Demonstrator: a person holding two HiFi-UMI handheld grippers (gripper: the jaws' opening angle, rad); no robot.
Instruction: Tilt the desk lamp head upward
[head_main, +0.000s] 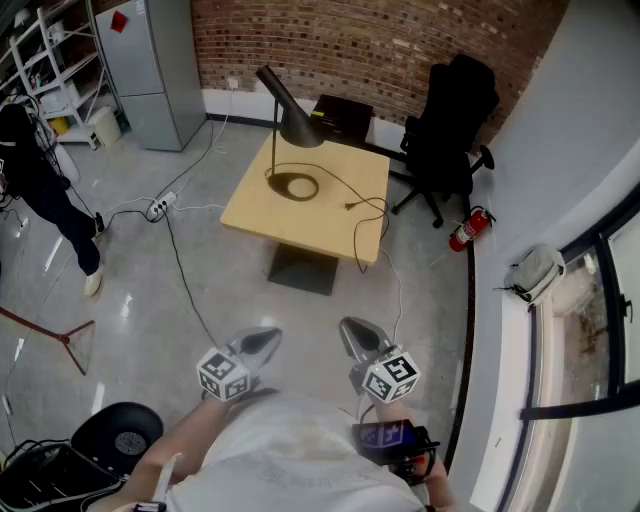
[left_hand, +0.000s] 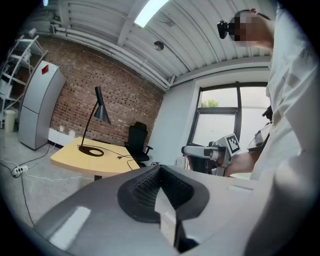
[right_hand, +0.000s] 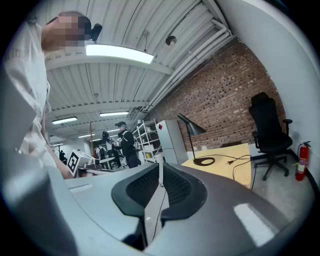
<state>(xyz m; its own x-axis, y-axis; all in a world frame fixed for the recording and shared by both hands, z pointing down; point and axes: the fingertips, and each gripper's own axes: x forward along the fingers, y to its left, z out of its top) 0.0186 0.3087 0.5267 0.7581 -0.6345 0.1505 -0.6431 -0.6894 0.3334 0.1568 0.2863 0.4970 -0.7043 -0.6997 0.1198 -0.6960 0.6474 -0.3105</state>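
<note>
I hold both grippers low and empty: the left gripper (head_main: 258, 344) has its jaws together, the right gripper (head_main: 357, 336) likewise (barely a sliver between them). The desk lamp (head_main: 296, 124) stands well ahead on the yellow table (head_main: 322, 216), near the brick wall (head_main: 380, 40).

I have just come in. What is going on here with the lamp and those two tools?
A person stands some way back from the yellow table, holding a tool in each hand close to the body. The left tool and the right tool are both shut and hold nothing. The black desk lamp stands on the table with its head pointing down, and nothing touches it. Its cord lies loose across the tabletop. The tilting has not yet begun.
</note>
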